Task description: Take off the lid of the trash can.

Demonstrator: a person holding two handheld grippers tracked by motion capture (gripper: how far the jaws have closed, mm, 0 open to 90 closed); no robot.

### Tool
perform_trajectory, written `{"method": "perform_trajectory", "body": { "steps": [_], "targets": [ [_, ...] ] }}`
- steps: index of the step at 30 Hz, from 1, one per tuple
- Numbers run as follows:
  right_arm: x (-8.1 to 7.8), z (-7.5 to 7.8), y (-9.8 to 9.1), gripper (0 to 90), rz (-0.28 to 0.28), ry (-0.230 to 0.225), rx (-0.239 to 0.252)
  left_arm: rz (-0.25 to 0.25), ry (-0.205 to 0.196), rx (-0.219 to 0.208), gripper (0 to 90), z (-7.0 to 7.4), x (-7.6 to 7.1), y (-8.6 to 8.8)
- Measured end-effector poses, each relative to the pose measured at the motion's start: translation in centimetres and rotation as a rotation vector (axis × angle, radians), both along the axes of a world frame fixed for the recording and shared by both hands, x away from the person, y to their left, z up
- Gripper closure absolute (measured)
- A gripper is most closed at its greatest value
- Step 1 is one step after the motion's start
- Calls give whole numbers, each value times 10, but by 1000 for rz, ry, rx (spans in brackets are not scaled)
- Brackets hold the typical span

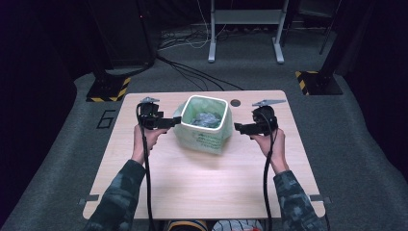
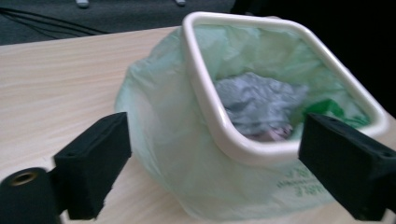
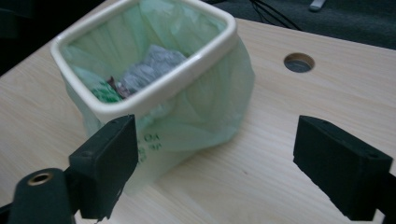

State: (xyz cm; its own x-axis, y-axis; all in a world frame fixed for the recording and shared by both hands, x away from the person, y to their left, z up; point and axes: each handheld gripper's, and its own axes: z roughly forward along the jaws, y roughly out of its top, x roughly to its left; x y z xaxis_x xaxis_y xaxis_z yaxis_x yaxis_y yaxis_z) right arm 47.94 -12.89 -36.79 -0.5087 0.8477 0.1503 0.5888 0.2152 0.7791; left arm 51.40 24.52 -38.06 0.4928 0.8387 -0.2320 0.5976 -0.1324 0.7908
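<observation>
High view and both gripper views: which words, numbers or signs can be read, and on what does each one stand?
"6": pale digit marked on the grey floor left of the table.
Green print on the bin bag: too blurred to read in the right gripper view.
The same print in the left gripper view: letters blurred, unreadable.
No other text is readable.

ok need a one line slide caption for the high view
Two hand-held grippers, left gripper and right gripper, flank a white bin lined with a green bag on a wooden table.
</observation>
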Motion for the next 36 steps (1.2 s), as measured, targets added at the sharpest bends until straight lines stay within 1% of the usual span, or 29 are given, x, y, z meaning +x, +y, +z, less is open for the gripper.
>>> {"method": "perform_trajectory", "body": {
  "steps": [2, 3, 5, 7, 8, 9, 10, 11, 12, 13, 14, 15, 16, 17, 18, 19, 21, 22, 23, 24, 25, 26, 27, 30, 32, 33, 34, 35, 36],
  "targets": [
    [6, 3, 7, 148, -9, 4, 4, 1, 8, 2, 131, 0, 7, -2],
    [8, 4, 10, 153, -2, 3, 9, 3, 14, 8, 142, 0, 12, -5],
    [15, 7, 20, 185, -2, 7, 22, 4, 14, 33, 153, -1, 19, -11],
    [21, 7, 28, 222, -3, 12, 29, -3, 26, 50, 188, -4, 25, -16],
    [24, 7, 34, 248, -8, 18, 24, 0, 28, 61, 224, -5, 28, -18],
    [27, 6, 37, 266, -15, 20, 17, 2, 26, 62, 242, -6, 31, -20],
    [32, 3, 40, 285, -22, 27, 14, -6, 21, 60, 283, -6, 33, -21],
    [35, 2, 42, 289, -27, 44, 18, -14, 26, 60, 302, -7, 37, -24],
    [40, -1, 45, 315, -30, 59, 24, -12, 30, 60, 322, -8, 41, -26],
    [43, -3, 48, 340, -47, 61, 4, -24, 21, 75, 342, -9, 44, -28],
    [47, -7, 51, 349, -60, 68, -9, -17, 16, 99, 377, -10, 46, -31],
    [51, -10, 53, 360, -59, 81, -9, -19, 14, 111, 385, -11, 47, -33],
    [53, -12, 55, 372, -66, 94, -8, -25, 18, 111, 402, -13, 49, -35],
    [55, -15, 56, 380, -68, 102, -8, -33, 50, 128, 410, -17, 54, -38],
    [59, -18, 59, 396, -67, 120, -7, -29, 64, 125, 431, -19, 56, -39],
    [61, -21, 61, 417, -72, 123, -14, -33, 70, 112, 468, -20, 58, -39],
    [65, -23, 63, 449, -66, 136, -8, -25, 80, 95, 549, -23, 59, -40],
    [67, -24, 64, 471, -74, 148, -7, -16, 88, 84, 598, -24, 59, -40],
    [69, -24, 66, 469, -80, 157, -10, -9, 103, 59, 631, -26, 58, -41],
    [73, -25, 69, 473, -88, 155, -34, 4, 106, 59, 669, -26, 57, -42],
    [74, -25, 69, 490, -93, 151, -38, 20, 107, 61, 680, -26, 56, -43],
    [75, -24, 69, 504, -102, 147, -38, 33, 106, 79, 683, -25, 53, -46],
    [78, -24, 70, 524, -109, 151, -39, 55, 107, 84, 682, -25, 51, -47],
    [80, -22, 74, 566, -120, 134, -62, 89, 111, 83, 684, -25, 47, -49],
    [82, -23, 77, 580, -121, 105, -88, 104, 106, 92, 682, -25, 44, -50],
    [82, -23, 77, 574, -124, 106, -91, 112, 104, 91, 680, -25, 43, -50],
    [84, -24, 78, 556, -129, 119, -94, 115, 103, 82, 680, -25, 43, -50],
    [85, -25, 79, 551, -128, 137, -97, 119, 101, 78, 682, -26, 42, -51],
    [86, -28, 80, 562, -122, 156, -88, 121, 100, 76, 685, -26, 42, -51]
  ]
}}
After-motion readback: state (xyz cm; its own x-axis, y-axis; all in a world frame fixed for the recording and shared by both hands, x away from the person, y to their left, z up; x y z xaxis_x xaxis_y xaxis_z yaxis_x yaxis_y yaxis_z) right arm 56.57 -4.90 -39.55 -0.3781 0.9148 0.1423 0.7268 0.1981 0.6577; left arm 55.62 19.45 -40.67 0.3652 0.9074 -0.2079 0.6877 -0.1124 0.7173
